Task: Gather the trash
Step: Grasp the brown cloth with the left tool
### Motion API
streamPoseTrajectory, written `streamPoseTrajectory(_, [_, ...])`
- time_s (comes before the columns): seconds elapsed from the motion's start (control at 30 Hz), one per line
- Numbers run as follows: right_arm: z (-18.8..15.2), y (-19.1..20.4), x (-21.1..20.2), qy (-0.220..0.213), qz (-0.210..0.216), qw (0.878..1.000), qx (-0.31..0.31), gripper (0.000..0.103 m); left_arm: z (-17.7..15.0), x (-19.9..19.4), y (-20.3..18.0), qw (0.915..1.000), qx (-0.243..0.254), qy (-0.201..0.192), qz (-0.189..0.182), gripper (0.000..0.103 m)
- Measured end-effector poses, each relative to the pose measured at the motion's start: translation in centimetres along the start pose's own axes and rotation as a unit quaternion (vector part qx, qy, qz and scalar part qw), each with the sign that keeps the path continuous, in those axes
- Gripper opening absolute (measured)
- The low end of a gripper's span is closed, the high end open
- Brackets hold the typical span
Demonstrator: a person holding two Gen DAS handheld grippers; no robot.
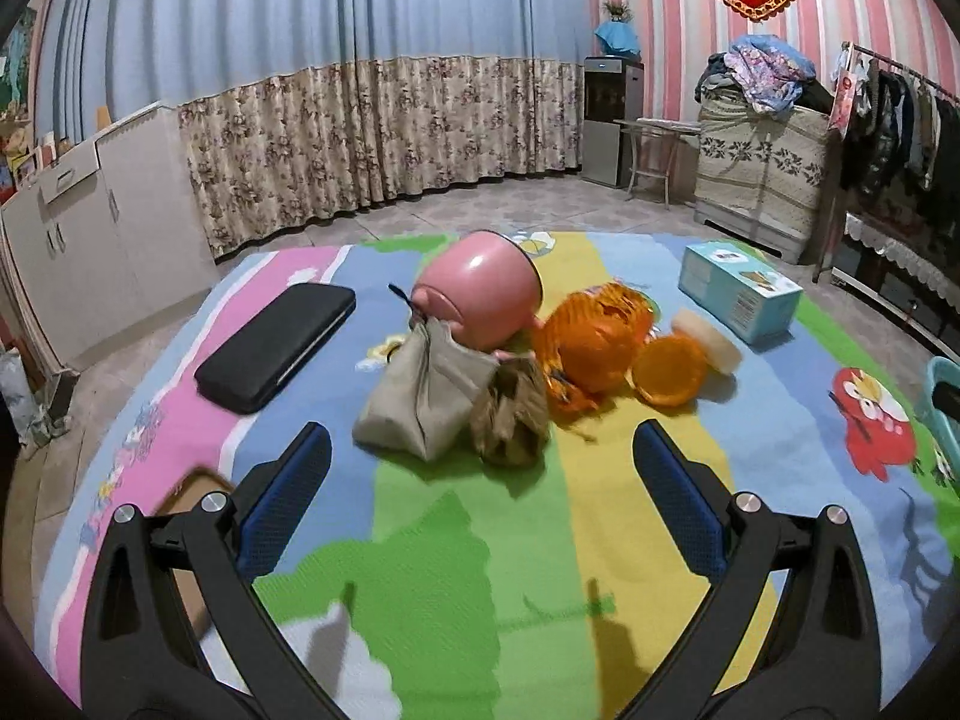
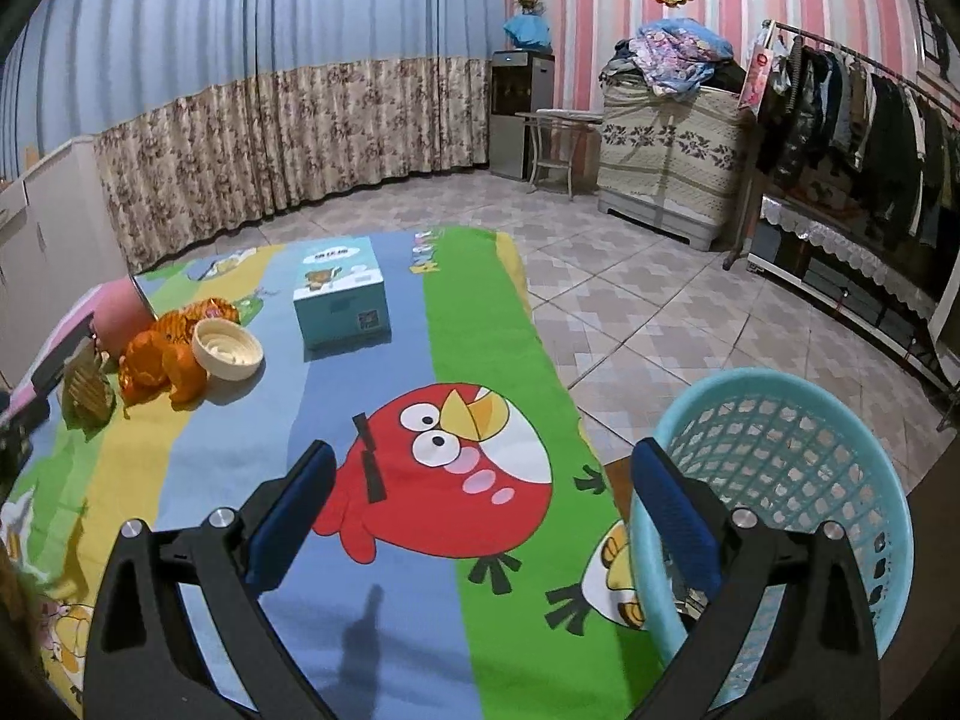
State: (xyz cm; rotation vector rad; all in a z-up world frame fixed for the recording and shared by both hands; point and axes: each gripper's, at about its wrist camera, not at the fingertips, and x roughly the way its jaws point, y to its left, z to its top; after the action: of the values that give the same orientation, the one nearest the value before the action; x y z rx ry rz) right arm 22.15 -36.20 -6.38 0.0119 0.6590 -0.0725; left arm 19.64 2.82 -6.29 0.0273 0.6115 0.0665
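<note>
**Lining up on the crumpled brown wad**

Your left gripper (image 1: 480, 462) hung over the cartoon mat (image 1: 540, 570) with its jaws spread wide and nothing between them. The nearest piece of trash, a crumpled brown paper wad (image 1: 510, 414), lay just ahead of the fingertips, touching the grey cloth pouch (image 1: 426, 396) on one side and the orange plastic wrapper (image 1: 594, 339) on the other. Behind them the pink pot (image 1: 480, 300) lay tipped over, and an orange lid (image 1: 669, 369) leaned against a cream bowl (image 1: 705, 339).

Your right gripper (image 2: 480, 480) was likewise wide open and empty, its right finger just in front of the rim of the turquoise basket (image 2: 780, 408), which stood off the mat's right edge.

To have done this step well, you needed to come down on the wad alone: the pouch pressed against it, so a wide, careless close risked pinching fabric too. Centring the jaws on the wad's free near side and closing firmly looked sensible, since crumpled paper gives under pressure. The wrapper probably wanted a separate trip. The basket sat well apart from the pile, so the carry crossed most of the mat.
</note>
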Motion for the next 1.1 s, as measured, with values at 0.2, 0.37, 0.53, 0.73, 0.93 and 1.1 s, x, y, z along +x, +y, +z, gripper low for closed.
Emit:
streamPoseTrajectory(0.2, [-0.1,0.5,0.5,0.008,0.005,1.0,-0.001,0.097,1.5,4.1,-0.4,0.9986,0.013,0.047,-0.021,0.073])
streamPoseTrajectory(0.37, [-0.2,1.1,0.7,0.016,0.019,1.0,0.003,0.097,1.2,5.8,-1.1,0.9962,0.026,0.073,-0.039,0.037])
streamPoseTrajectory(0.53, [-0.1,3.3,0.9,0.014,0.038,0.999,-0.004,0.097,1.1,5.4,-0.6,0.9969,0.014,0.056,-0.054,0.022])
streamPoseTrajectory(0.73, [0.9,6.8,2.5,0.02,0.051,0.998,-0.025,0.097,1.8,4.4,-0.3,0.9987,0.029,0.009,-0.042,0.013])
streamPoseTrajectory(0.93, [2.1,12.2,6.4,0.044,0.055,0.995,-0.074,0.096,1.8,4.2,0.8,0.9989,0.011,-0.007,-0.045,0.01])
streamPoseTrajectory(1.1, [2.5,15.7,8.9,0.061,0.054,0.99,-0.112,0.085,1.7,4.1,0.8,0.9988,0.015,-0.014,-0.045,0.01])
